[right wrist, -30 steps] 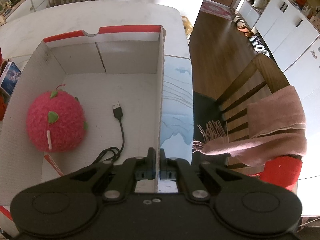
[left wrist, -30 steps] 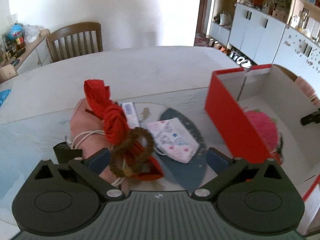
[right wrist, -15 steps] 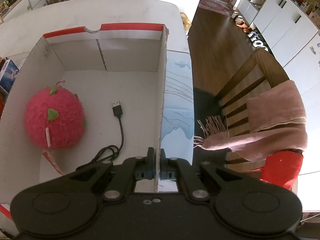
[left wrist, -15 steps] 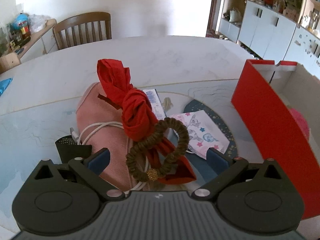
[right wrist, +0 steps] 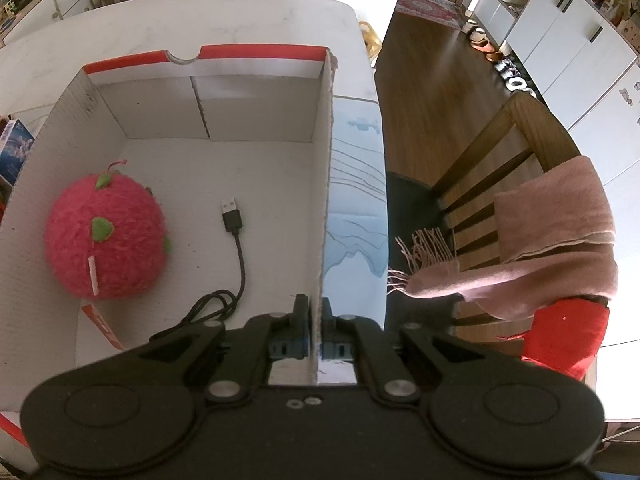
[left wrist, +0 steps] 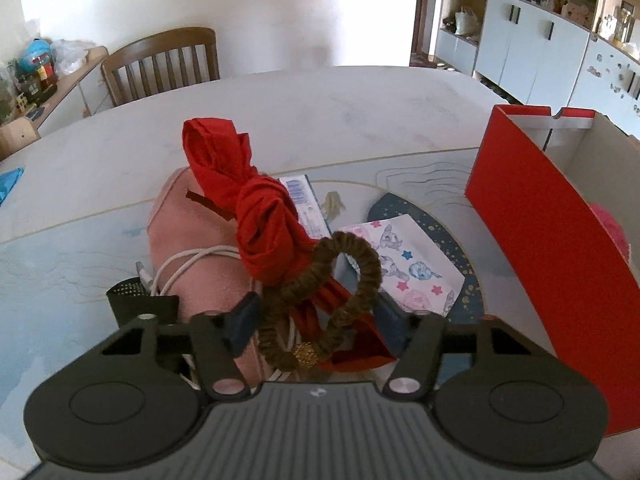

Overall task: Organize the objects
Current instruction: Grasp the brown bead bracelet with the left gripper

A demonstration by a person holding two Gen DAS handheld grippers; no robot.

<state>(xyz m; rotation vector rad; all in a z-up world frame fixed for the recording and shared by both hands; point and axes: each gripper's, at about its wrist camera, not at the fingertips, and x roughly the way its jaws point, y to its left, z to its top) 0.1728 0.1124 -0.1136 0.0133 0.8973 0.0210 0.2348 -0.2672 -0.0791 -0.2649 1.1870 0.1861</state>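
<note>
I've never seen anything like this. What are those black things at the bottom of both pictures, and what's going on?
They are hand-held grippers, one in each of a person's hands, each with a camera looking along its two fingers. The left gripper is closing around a brown hair tie and red cloth lying on a pink pouch on the table. The right gripper pinches the wall of a cardboard box, steadying it. Inside lie a fuzzy pink ball and a black cable.

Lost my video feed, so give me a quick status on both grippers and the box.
Left gripper: jaws open around brown scrunchie and red cloth. Right gripper: jaws shut on box wall. Box holds pink plush ball, black USB cable. Nothing blocking.
</note>
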